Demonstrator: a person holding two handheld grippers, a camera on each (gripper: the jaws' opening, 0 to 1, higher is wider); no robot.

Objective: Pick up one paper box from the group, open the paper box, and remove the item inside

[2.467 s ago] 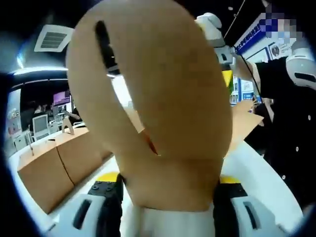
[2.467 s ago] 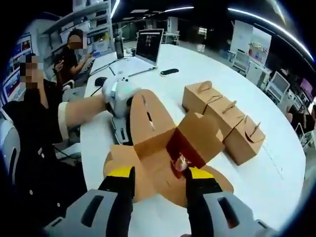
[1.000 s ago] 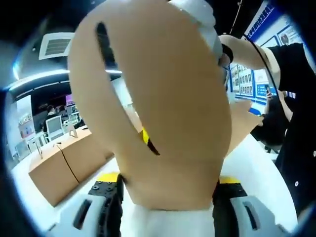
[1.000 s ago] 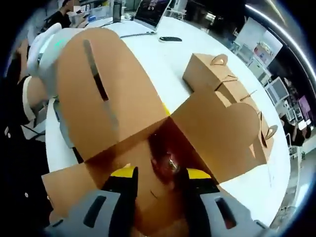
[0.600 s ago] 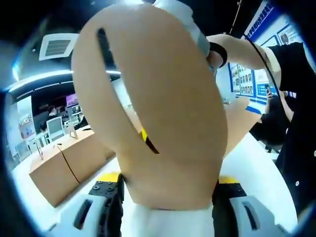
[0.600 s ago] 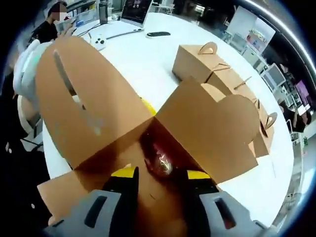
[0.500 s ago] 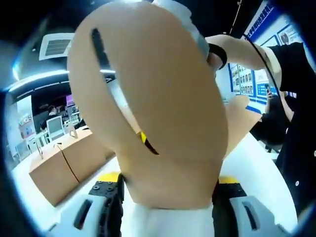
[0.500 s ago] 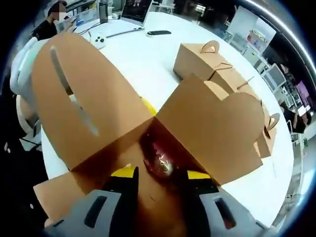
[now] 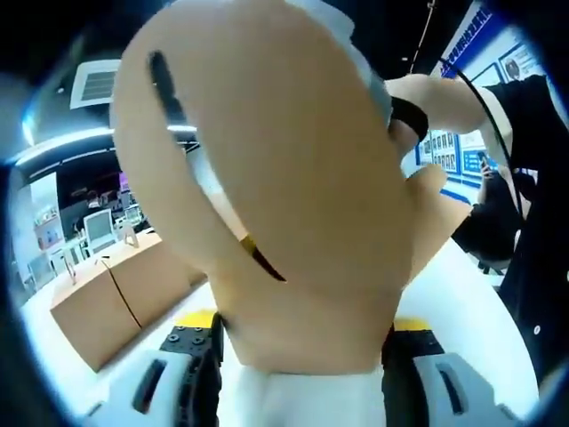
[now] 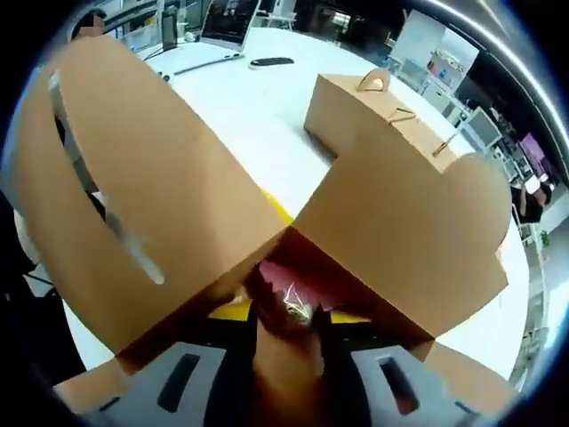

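Note:
An open kraft paper box stands on the white table [image 10: 249, 107], its slotted flap [image 10: 133, 178] and handle flap [image 10: 409, 240] spread apart. Inside lies a red item in shiny wrap [image 10: 289, 298]. My right gripper [image 10: 286, 320] reaches down into the box, its fingers pressed to both sides of the item, and the flaps partly hide the tips. My left gripper [image 9: 302, 325] is shut on the slotted flap [image 9: 284, 178], which stands upright between its yellow-tipped jaws.
Several shut kraft boxes with handles [image 10: 364, 116] stand in a row just behind the open one, and I also see them as boxes [image 9: 98, 298] at the left. A laptop [image 10: 227, 22] and a dark phone [image 10: 269, 62] lie at the far table end. A person's arm [image 9: 436, 89] reaches in.
My right gripper has gone deeper into the box and its fingers have drawn in around the red item. The left gripper keeps its hold on the flap, which leans a little more.

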